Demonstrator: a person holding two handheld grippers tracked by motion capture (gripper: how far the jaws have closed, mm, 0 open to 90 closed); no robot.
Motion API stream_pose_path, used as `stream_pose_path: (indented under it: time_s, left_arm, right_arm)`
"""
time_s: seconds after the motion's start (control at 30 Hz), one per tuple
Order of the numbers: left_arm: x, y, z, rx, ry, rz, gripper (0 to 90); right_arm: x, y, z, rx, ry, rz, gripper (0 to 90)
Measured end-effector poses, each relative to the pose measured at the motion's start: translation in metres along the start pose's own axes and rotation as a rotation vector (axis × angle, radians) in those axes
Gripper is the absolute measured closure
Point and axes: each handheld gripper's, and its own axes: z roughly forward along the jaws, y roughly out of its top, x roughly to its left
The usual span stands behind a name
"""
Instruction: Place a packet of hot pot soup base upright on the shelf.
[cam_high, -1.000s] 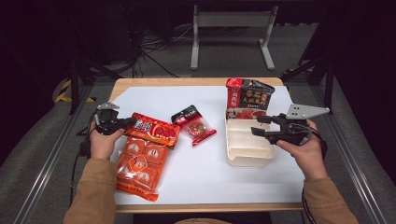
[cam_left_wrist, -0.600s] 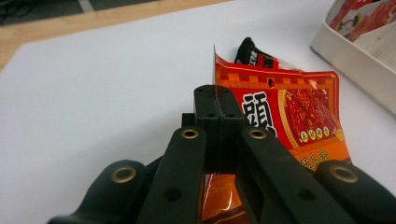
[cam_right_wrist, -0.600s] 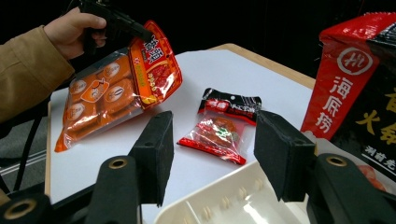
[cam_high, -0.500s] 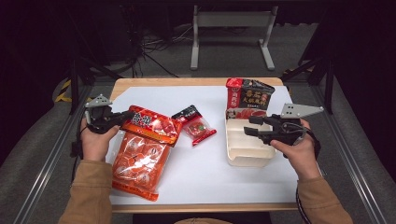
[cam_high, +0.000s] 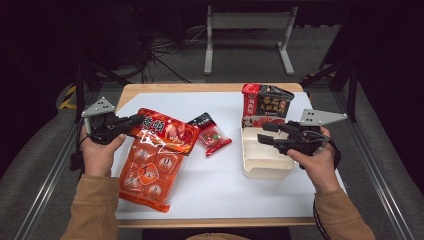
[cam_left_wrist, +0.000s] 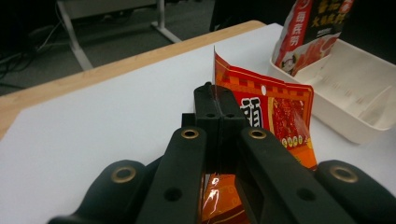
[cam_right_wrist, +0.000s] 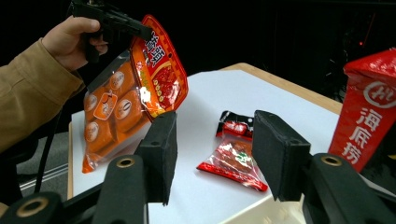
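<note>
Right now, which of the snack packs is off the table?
The big orange pack. The left gripper is shut on its top edge and it hangs clear. The small red pack lies flat mid-table; the dark red pack stands in the white tray.

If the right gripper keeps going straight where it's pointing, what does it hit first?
Probably the small red packet on the table; it lies ahead between the right gripper's open jaws. Depth is hard to judge.

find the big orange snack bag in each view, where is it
High view: the big orange snack bag hangs at left, its top edge pinched in the left claw.
Left gripper view: centre, its red top rises just past the shut jaws.
Right gripper view: upper left, dangling below the far hand's claw.
Shared landmark: the white tray.
</note>
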Motion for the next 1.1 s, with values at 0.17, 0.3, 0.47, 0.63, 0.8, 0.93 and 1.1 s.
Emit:
stream_pose_path:
  time_s: [0.17, 0.3, 0.47, 0.63, 0.8, 0.93, 1.1]
  left_arm:
    - [-0.009, 0.006, -0.007, -0.03, -0.019, 0.026, 90.0]
    - [-0.017, 0.01, -0.013, -0.048, -0.035, 0.047, 90.0]
    - [-0.028, 0.014, -0.019, -0.063, -0.046, 0.073, 90.0]
    - [-0.034, 0.015, -0.024, -0.073, -0.052, 0.087, 90.0]
    - [-0.038, 0.016, -0.027, -0.082, -0.068, 0.1, 90.0]
    - [-0.043, 0.018, -0.029, -0.088, -0.081, 0.118, 90.0]
    - [-0.049, 0.021, -0.032, -0.084, -0.089, 0.15, 90.0]
  right_arm:
    - [0.005, 0.002, 0.007, 0.0, 0.004, -0.01, 43.5]
    - [0.011, 0.002, 0.02, 0.003, 0.018, -0.014, 37.1]
    - [0.018, 0.003, 0.041, 0.003, 0.049, -0.019, 31.8]
    - [0.025, 0.001, 0.063, 0.011, 0.074, -0.024, 29.7]
    - [0.032, -0.002, 0.081, 0.02, 0.096, -0.023, 29.7]
    - [0.037, -0.004, 0.095, 0.014, 0.104, -0.017, 29.2]
    - [0.038, -0.007, 0.109, 0.028, 0.102, -0.024, 28.0]
